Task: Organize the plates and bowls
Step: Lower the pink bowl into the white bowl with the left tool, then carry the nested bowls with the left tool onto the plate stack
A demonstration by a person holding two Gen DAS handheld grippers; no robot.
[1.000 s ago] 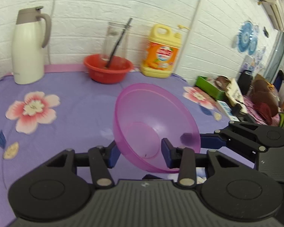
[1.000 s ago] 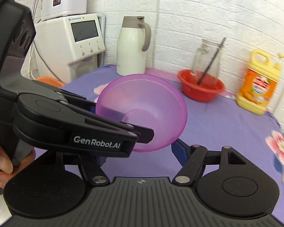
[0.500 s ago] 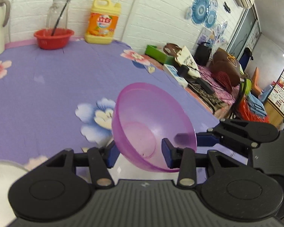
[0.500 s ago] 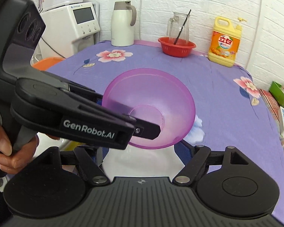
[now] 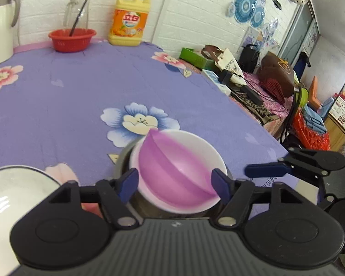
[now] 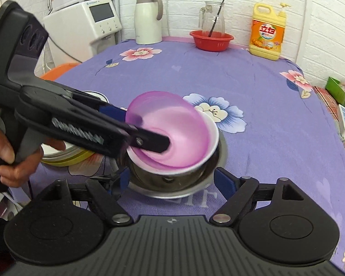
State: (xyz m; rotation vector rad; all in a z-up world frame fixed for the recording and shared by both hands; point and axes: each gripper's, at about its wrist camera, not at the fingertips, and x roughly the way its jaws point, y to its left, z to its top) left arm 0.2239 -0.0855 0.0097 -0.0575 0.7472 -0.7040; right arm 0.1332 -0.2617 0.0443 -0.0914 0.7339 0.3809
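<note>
The pink bowl [image 6: 170, 133] sits tilted inside a white bowl [image 6: 209, 151], itself nested in a steel bowl [image 6: 172, 184] near the bench's [image 6: 264, 92] front edge. The left tool [image 5: 174, 182] straddles it, spread apart. The right tool [image 6: 170, 181] is released, flanking the steel bowl.
</note>
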